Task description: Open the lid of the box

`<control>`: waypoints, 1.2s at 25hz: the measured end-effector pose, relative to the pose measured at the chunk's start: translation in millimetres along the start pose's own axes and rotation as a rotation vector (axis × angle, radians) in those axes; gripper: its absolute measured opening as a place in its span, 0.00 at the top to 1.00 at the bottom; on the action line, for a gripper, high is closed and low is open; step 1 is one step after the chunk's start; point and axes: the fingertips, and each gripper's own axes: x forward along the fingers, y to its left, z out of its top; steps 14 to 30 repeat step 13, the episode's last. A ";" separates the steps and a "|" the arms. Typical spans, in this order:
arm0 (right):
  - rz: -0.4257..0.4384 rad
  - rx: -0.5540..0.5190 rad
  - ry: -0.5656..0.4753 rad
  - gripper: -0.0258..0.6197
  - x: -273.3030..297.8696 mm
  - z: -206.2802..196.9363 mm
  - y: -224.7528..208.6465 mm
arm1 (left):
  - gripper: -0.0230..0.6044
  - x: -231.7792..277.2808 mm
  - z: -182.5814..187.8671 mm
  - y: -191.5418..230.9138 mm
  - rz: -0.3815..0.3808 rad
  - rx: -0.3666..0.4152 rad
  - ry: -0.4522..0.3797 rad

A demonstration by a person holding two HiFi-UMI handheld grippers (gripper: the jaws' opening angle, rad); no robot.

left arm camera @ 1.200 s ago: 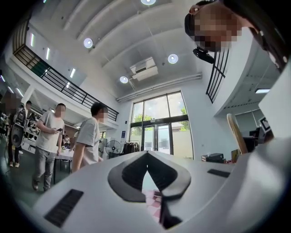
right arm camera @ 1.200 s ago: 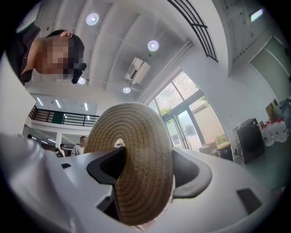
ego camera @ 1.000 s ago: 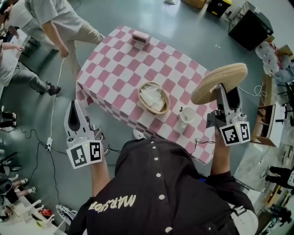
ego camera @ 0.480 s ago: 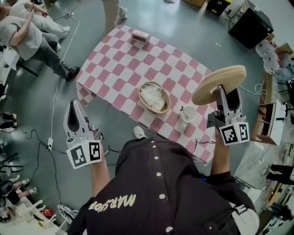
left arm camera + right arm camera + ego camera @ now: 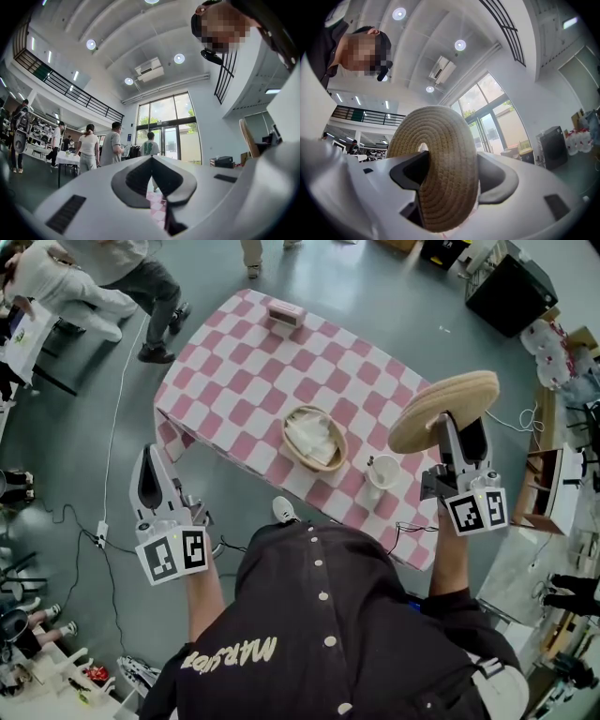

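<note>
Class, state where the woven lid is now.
Head view, right side: the woven lid is clamped in the right gripper, held above the right edge of the table, apart from the basket.

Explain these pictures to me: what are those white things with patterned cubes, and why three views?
No robot here: a person holds a two-jaw tool, a gripper, in each hand. One picture comes from a camera on the person's head, looking down; the other two from cameras riding on the grippers, looking along their jaws. The left gripper is shut and empty, off the table's side. The right gripper clamps a round woven lid by its edge, lifted clear of the basket. On the pink-checked table stand an open woven basket with something white inside, a white cup and a small pink box.
</note>
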 end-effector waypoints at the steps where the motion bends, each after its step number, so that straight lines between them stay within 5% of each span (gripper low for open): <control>1: 0.000 -0.001 0.002 0.46 0.7 -0.5 0.1 | 0.95 0.6 0.1 0.0 0.000 0.000 0.000; 30: -0.001 -0.004 0.015 0.46 5.0 -5.9 0.2 | 0.95 5.3 -5.1 0.2 -0.004 -0.005 0.008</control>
